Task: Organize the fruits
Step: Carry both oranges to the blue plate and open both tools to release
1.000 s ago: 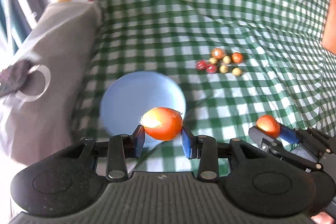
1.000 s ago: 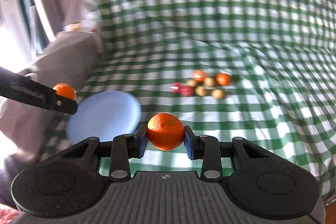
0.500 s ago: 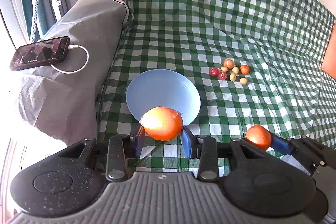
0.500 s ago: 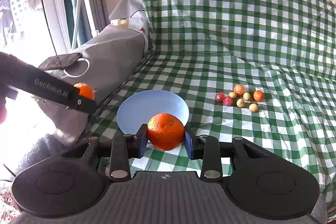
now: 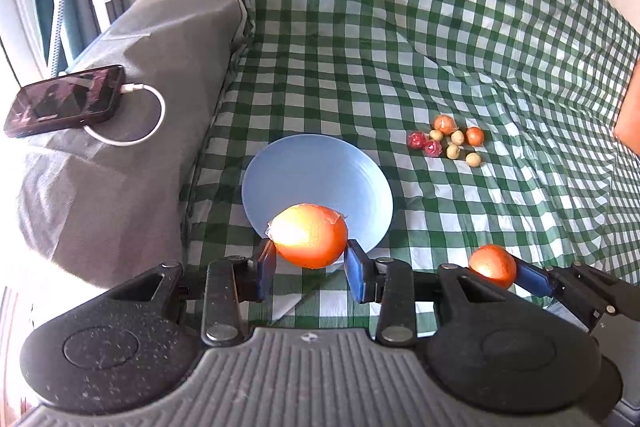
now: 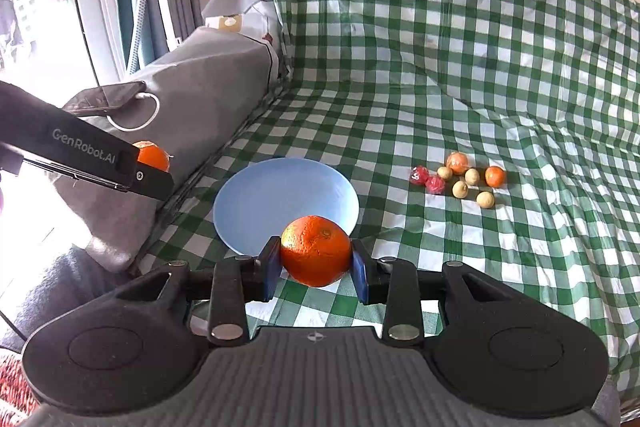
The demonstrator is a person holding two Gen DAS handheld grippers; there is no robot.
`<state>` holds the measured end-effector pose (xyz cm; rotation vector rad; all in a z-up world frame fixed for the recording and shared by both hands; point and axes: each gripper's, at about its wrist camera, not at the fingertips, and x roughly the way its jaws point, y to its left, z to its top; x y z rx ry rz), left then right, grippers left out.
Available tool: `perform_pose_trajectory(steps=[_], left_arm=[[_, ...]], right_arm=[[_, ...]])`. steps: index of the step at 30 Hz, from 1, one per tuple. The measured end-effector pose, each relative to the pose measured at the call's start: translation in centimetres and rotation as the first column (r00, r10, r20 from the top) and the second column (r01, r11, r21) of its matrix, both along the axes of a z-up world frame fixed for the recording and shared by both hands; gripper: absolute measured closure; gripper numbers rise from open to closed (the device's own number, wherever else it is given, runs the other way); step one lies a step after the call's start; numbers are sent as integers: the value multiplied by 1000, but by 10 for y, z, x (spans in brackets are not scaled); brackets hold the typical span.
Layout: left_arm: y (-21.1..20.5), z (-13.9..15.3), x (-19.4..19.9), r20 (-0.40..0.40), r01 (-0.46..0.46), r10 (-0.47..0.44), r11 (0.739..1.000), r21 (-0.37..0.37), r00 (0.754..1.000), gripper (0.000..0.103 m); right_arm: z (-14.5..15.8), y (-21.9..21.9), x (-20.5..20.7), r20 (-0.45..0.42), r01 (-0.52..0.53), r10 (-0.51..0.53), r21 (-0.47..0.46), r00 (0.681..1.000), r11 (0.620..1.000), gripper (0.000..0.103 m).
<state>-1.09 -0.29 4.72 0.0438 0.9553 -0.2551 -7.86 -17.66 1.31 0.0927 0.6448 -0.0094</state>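
I have two claws, and each one is pinching an orange. My left claw (image 5: 308, 263) has its blue pads pressed on both sides of a shiny orange (image 5: 309, 235) wrapped in clear film. My right claw (image 6: 316, 267) squeezes a bumpy orange (image 6: 316, 250) the same way, with a pad on each side. Just past both claws lies a blue plate (image 6: 280, 195), and it has no fruit on it. From my left claw, the near edge of the plate (image 5: 320, 171) hides behind the shiny orange. The plate sits on a green and white checked cloth (image 6: 440, 87) that covers a soft couch seat and its back. Farther ahead and off to the right of my claws is a little pile of small fruits (image 6: 460, 179). It has two small orange ones, two red ones and four pale round ones, all close together. Looking from my left claw, I see my right claw (image 5: 516, 273) low on the right with its orange (image 5: 492, 265). Looking from my right claw, I see my left claw (image 6: 156, 175) out to the left with its orange (image 6: 152, 157) peeking over it. To the left of the plate is a grey armrest (image 5: 140, 99). A dark phone (image 5: 64, 101) lies on top of it with a white cable (image 5: 140, 123) plugged in.
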Motion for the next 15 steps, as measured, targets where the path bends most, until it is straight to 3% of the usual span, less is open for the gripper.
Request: perform_pose_trajectory(steps=[15], left_arm=[[-16, -47, 85, -36, -6, 5, 1000, -7, 999, 62]], right_arm=[[-41, -2, 92, -106, -5, 6, 9, 994, 1000, 66]])
